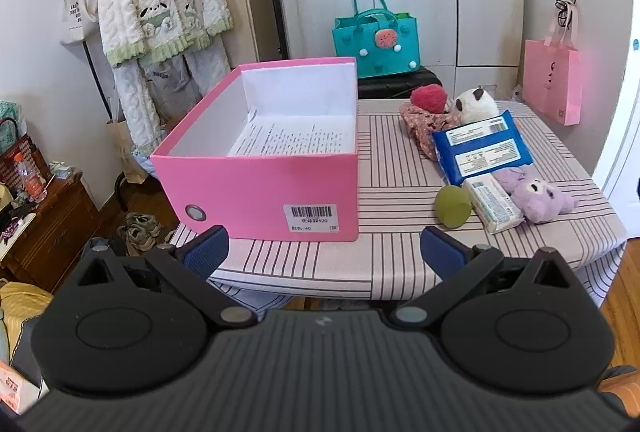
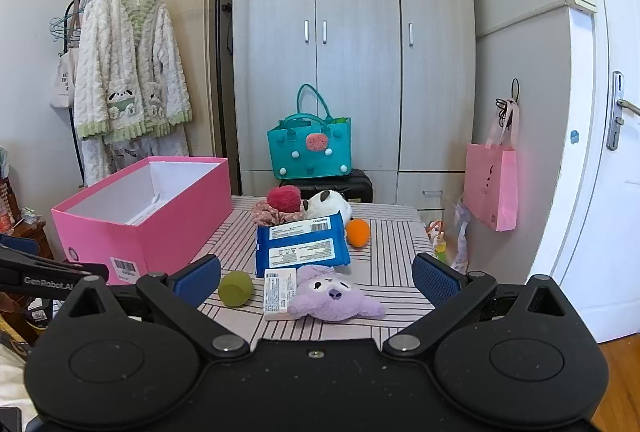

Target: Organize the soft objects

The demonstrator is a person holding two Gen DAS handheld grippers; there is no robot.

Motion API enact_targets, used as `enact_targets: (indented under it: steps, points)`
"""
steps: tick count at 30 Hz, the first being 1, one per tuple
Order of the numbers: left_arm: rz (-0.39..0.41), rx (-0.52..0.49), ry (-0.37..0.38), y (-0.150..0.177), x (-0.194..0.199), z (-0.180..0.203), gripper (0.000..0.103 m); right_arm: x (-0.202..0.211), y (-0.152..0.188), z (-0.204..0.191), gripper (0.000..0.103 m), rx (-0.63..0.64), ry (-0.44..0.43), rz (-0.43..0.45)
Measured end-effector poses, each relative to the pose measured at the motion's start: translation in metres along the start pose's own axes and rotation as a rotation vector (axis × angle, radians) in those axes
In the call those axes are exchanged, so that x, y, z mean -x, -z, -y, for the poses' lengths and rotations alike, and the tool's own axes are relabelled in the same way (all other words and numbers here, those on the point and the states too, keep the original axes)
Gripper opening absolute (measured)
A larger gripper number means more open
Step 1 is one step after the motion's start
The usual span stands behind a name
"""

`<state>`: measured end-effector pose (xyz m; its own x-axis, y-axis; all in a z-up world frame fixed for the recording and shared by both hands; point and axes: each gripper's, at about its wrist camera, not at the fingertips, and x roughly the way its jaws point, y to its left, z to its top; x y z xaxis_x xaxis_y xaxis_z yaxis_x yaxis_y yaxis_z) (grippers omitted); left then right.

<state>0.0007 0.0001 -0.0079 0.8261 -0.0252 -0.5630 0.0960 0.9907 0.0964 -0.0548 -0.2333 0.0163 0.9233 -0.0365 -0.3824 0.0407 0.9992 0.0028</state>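
Note:
An open pink box (image 1: pixel 276 188) (image 2: pixel 120 228) with printed paper inside stands on the left of the striped table (image 1: pixel 384 256) (image 2: pixel 392 244). To its right lie a purple plush (image 1: pixel 536 194) (image 2: pixel 334 296), a green ball (image 1: pixel 453 207) (image 2: pixel 235 288), a white tissue pack (image 1: pixel 494 206) (image 2: pixel 278 292), a blue wipes pack (image 1: pixel 482 148) (image 2: pixel 302 246), a panda plush (image 1: pixel 476 104) (image 2: pixel 326 204), a red fuzzy heart (image 1: pixel 429 98) (image 2: pixel 283 198) on floral cloth, and an orange ball (image 2: pixel 357 232). My left gripper (image 1: pixel 324 252) is open and empty before the box. My right gripper (image 2: pixel 316 274) is open, empty, near the purple plush.
A teal tote (image 1: pixel 376 44) (image 2: pixel 310 148) sits on a black case behind the table. A pink bag (image 1: pixel 552 88) (image 2: pixel 490 188) hangs at right. A clothes rack with a robe (image 1: pixel 160 4) (image 2: pixel 128 80) stands at left. A wooden cabinet (image 1: pixel 44 232) is low left.

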Motion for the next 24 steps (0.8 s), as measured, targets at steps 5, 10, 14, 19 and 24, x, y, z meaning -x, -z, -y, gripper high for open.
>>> enact_targets:
  steps: [5, 10, 14, 19, 24]
  points:
    - [0.013, -0.022, 0.008, -0.008, 0.006, 0.002, 0.103, 0.002, -0.008, 0.002, 0.103, 0.017, -0.008, 0.013]
    - [0.006, -0.025, 0.040, -0.016, 0.011, -0.002, 0.103, 0.000, -0.019, 0.007, 0.103, 0.006, -0.047, -0.002]
    - [0.023, -0.049, 0.025, -0.024, 0.014, -0.002, 0.103, -0.001, -0.025, 0.008, 0.103, 0.017, -0.067, -0.007]
    - [0.023, -0.030, 0.036, -0.033, 0.013, -0.006, 0.103, -0.003, -0.033, 0.012, 0.103, 0.016, -0.100, -0.011]
    - [-0.004, -0.046, 0.085, -0.035, 0.010, -0.006, 0.103, -0.005, -0.040, 0.018, 0.103, -0.017, -0.153, -0.028]
